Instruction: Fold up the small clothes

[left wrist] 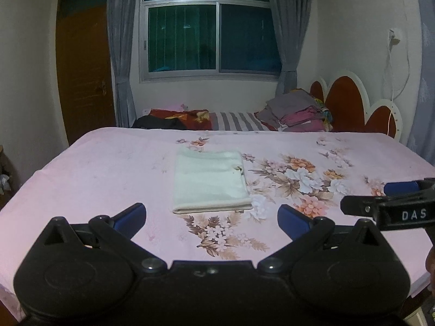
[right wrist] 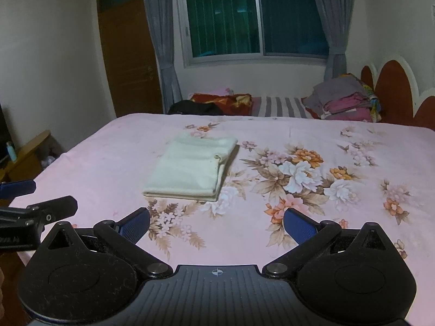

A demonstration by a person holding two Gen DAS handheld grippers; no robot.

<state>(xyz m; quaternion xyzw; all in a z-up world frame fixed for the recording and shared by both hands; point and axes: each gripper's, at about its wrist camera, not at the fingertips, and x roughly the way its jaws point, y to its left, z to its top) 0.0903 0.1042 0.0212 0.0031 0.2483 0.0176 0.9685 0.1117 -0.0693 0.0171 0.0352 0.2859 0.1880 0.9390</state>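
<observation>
Left wrist: folded cloth [left wrist: 209, 180] ahead, apart from spread fingers [left wrist: 130, 216].

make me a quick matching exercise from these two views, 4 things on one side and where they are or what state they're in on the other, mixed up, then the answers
Things
1. cream cloth
2. left gripper
3. pile of clothes
4. wooden door

Place or state
A. stacked at the far end of the bed, by the red headboard
B. shut, left of the window
C. folded flat on the pink floral bedsheet
D. open, holding nothing, just short of the cloth

Pairs: 1-C, 2-D, 3-A, 4-B
</observation>
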